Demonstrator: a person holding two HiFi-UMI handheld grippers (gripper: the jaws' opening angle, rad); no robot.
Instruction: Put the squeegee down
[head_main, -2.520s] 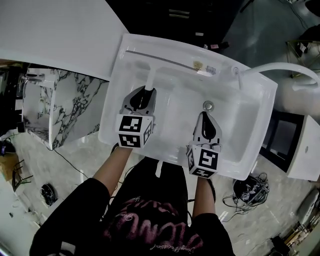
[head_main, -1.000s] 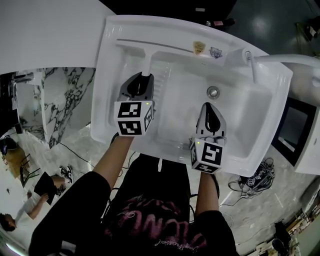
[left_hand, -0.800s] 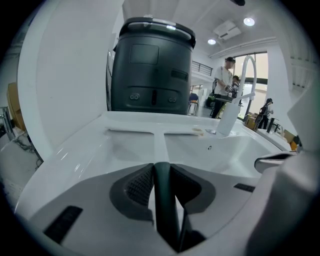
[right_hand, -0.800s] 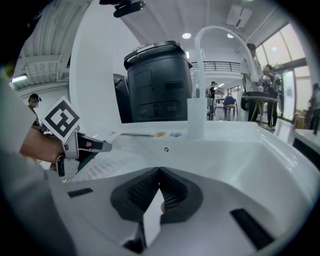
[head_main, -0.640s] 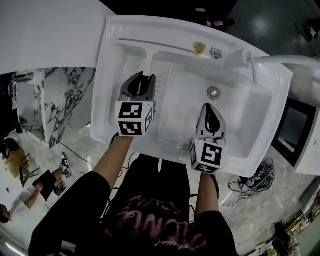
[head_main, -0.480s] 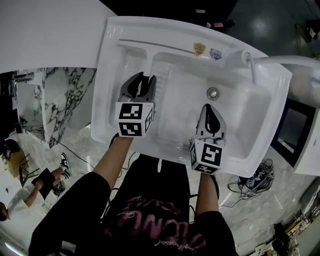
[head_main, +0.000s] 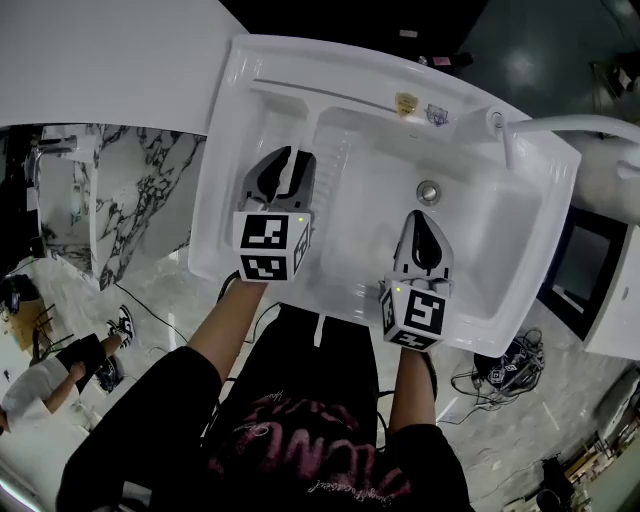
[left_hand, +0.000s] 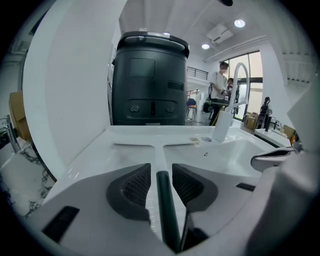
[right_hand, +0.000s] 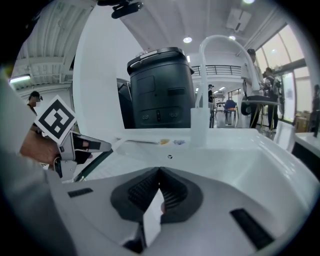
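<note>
The squeegee (left_hand: 155, 144) lies in the sink (head_main: 212, 200), on its left side. Its blade rests along the back ledge and its handle runs from there toward the front rim, where the person stands. The near end of the handle, dark green in the left gripper view, sits between the jaws of the left gripper (head_main: 291, 160). Those jaws have just been opening and now stand wide. There is a gap on each side of the handle, so neither pad presses on it. The gripper slopes down over the left half of the basin, with its marker cube at the front rim.

The right gripper (head_main: 418, 222) hangs over the right half of the basin, near the front rim and just short of the drain (head_main: 429, 191). Its jaws are closed tip to tip with nothing between them. It is well apart from the squeegee.

Two small stickers (head_main: 406, 100) sit on the back ledge, right of the blade. The white faucet (head_main: 560, 125) arches up from the sink's back right corner. Behind the sink stands a dark, barrel-shaped unit (left_hand: 150, 80). A marble block (head_main: 140, 190) stands left of the sink. People (left_hand: 220, 85) stand far behind the sink's right side.
</note>
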